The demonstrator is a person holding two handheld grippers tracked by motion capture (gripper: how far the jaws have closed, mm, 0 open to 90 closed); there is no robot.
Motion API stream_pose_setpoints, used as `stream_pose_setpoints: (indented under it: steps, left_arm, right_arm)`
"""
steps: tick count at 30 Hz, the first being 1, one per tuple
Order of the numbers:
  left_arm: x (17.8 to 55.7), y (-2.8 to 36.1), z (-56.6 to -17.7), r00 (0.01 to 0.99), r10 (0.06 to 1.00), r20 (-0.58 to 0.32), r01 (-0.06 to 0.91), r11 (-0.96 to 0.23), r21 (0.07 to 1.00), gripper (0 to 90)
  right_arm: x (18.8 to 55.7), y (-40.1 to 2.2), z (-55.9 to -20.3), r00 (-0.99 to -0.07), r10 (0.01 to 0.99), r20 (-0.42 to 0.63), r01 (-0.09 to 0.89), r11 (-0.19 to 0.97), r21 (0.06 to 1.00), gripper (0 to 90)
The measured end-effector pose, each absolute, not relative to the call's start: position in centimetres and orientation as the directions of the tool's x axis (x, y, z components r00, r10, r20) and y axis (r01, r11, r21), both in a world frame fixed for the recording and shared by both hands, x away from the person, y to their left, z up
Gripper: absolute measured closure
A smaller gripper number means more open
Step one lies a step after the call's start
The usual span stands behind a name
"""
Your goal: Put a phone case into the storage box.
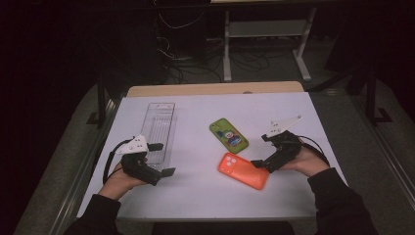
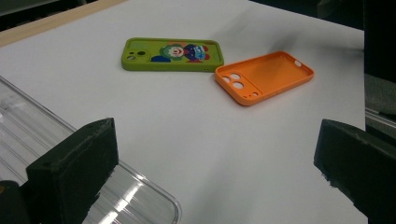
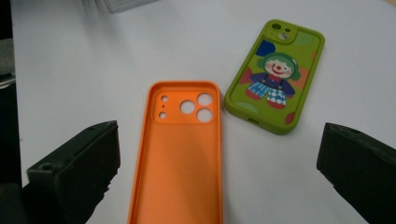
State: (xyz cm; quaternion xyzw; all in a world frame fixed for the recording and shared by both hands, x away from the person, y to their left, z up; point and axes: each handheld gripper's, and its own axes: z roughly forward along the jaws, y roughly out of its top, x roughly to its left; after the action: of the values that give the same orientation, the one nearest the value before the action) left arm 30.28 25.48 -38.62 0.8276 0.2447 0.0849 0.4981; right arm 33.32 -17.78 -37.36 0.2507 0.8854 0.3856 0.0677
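White tabletop is spreading under us as we are holding both tongs wide open and empty: right gripper (image 1: 263, 152) nearing the orange case (image 3: 180, 154), hollow up, left gripper (image 1: 161, 159) by the clear tray (image 1: 159, 128). Beyond, the green case (image 3: 274, 77) is lying. Next, we judge, comes pinching the orange rim.

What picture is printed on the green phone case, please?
A clown with green hair and a red nose on the green case, clearest in the right gripper view.
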Motion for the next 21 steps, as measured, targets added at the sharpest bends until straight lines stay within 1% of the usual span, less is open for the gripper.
stream_pose_setpoints:
  steps: [14, 17, 18, 21]
  left_arm:
    - [30.3, 25.4, -38.7, 0.867, 0.487, -0.103, 0.319, -0.386, 0.866, 0.0]
    - [30.2, 25.4, -38.7, 0.867, 0.487, -0.105, 0.321, -0.385, 0.865, 0.0]
    - [30.2, 25.4, -38.7, 0.867, 0.487, -0.104, 0.320, -0.384, 0.866, 0.0]
    - [30.2, 25.4, -38.6, 0.868, 0.486, -0.104, 0.319, -0.384, 0.866, 0.0]
  right_arm:
    - [33.1, -16.5, -39.0, -0.867, 0.489, 0.093, 0.421, 0.620, 0.662, 0.0]
    - [33.0, -16.2, -39.4, -0.874, 0.480, 0.079, 0.413, 0.648, 0.639, 0.0]
    - [33.1, -16.1, -39.6, -0.879, 0.473, 0.053, 0.397, 0.667, 0.631, 0.0]
    - [32.9, -15.8, -39.9, -0.875, 0.480, 0.063, 0.412, 0.670, 0.617, 0.0]
